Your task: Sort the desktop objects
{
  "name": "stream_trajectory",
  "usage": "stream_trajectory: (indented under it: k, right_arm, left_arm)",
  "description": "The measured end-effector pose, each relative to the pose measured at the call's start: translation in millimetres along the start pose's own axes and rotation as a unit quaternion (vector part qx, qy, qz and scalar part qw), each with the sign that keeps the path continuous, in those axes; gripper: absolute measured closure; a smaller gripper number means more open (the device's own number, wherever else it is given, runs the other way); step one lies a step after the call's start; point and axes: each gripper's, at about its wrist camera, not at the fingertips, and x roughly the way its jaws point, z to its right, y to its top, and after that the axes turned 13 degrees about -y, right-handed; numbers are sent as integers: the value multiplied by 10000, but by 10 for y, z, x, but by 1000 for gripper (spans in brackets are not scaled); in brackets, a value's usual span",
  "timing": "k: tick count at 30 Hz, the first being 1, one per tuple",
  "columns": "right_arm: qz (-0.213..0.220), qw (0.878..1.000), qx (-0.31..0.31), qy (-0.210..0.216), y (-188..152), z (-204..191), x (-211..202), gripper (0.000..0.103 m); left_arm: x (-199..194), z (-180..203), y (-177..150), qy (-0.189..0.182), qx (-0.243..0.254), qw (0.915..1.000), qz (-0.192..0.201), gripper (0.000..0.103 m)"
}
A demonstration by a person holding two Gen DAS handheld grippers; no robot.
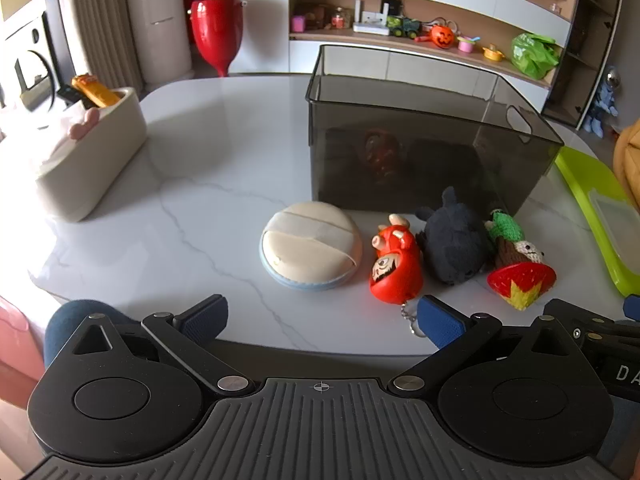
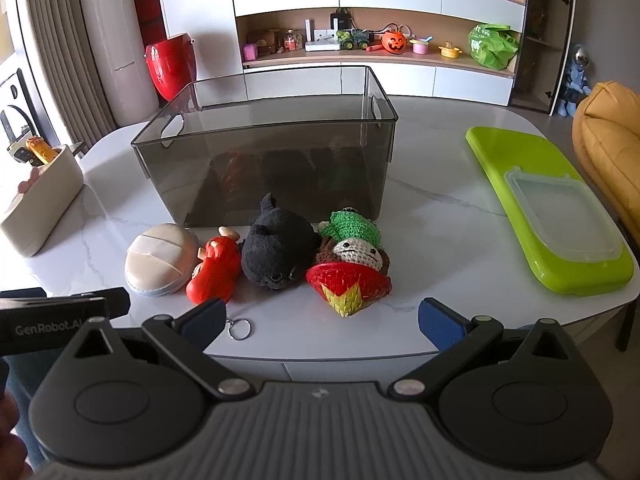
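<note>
- Left gripper (image 1: pixel 322 318): jaws spread wide, nothing between them; held low at the near edge of the white marble table (image 1: pixel 192 184), short of the objects.
- Right gripper (image 2: pixel 322 318): jaws likewise spread wide and empty, at the near table edge, facing the row of toys.
- Smoky transparent storage bin (image 2: pixel 264 160): stands upright at mid-table, open-topped. No object is visible inside; the dark shapes on its front wall look like reflections of the toys in front.
- Four items lie in a row just in front of the bin, all on the tabletop.
- Round cream powder puff (image 2: pixel 160 258): leftmost, with a band across its top, just beside the red figure.
- Red daruma keychain (image 2: pixel 214 276): lying on its side; its chain and ring (image 2: pixel 240 328) trail toward the table edge.
- Dark grey plush toy (image 2: pixel 276 246): third in line, touching the crochet doll.
- Crochet doll (image 2: pixel 352 256): green, brown and cream yarn, lying tipped over, with a red and yellow cone-shaped piece (image 2: pixel 348 284) at its near end.
- Lime green tray (image 2: pixel 516 160): at the right side of the table, well apart from the toys; a clear plastic lid (image 2: pixel 560 216) rests on it.
- Cream oblong container (image 1: pixel 96 152): at the left side, holding an orange object.
</note>
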Motion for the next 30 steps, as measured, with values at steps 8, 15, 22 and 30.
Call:
stream_trajectory:
  k: [8,15,22,30]
  right_arm:
    - [-94,10000,-8,-2,25,-9,103,0]
    - [170,9992,-67,364,182,112,299,0]
    - [-429,9930,-59,1096,483,347,912,0]
    - [-1522,9847,-311,788,869,343,1639,9]
  left_arm:
    - [162,-28,43,28,21,9999,-154,0]
    - [523,-146,254,-234,224,9975,-626,0]
    - [1032,-561,530,-1109,-697,9827,-1310,0]
    - [1088,-756,872,-1231,-655,9831,-1184,0]
